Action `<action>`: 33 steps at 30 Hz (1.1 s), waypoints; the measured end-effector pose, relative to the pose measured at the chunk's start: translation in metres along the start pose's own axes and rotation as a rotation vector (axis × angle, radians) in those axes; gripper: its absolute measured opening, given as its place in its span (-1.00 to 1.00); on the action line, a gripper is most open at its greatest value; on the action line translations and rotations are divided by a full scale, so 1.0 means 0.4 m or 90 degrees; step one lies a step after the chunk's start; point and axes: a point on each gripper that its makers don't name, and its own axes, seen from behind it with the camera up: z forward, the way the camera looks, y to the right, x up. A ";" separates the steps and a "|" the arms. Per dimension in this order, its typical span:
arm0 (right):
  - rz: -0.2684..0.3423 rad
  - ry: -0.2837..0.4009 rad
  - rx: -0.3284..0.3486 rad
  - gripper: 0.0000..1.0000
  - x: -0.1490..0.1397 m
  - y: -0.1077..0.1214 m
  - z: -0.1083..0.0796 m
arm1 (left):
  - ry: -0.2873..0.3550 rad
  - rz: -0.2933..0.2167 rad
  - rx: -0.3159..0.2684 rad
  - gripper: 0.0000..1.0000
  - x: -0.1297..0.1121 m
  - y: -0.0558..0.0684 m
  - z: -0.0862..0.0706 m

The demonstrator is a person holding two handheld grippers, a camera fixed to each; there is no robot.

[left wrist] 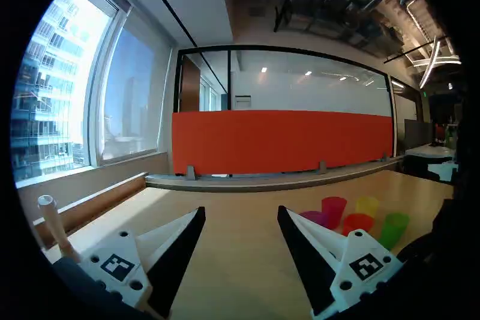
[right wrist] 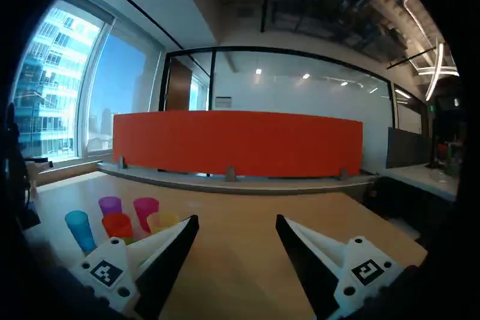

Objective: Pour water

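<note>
The cups were plain, translucent plastic tumblers clustered on the wooden table. In the left gripper view a pink cup, yellow cup, red cup and green cup stood to the right of your left gripper. In the right gripper view a blue cup stood left of your right gripper. You held both grippers wide open, gripping nothing. Each finger bore a black-and-white square marker. The sheet on the glass wall was too small to read.
</note>
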 end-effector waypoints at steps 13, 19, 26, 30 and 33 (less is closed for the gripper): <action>0.006 -0.022 0.010 0.99 0.103 0.016 0.019 | -0.003 -0.005 -0.028 0.77 0.168 0.011 0.029; 0.013 -0.018 0.018 0.99 0.173 0.017 0.024 | -0.008 -0.011 -0.042 0.77 0.231 0.011 0.040; 0.034 -0.023 0.043 0.99 0.232 0.003 0.029 | -0.017 -0.013 -0.070 0.77 0.282 0.028 0.051; 0.035 -0.020 0.050 1.00 0.254 0.004 0.029 | -0.023 -0.014 -0.083 0.77 0.299 0.038 0.052; 0.030 -0.021 0.056 0.99 0.253 0.004 0.032 | -0.026 -0.015 -0.099 0.77 0.303 0.051 0.052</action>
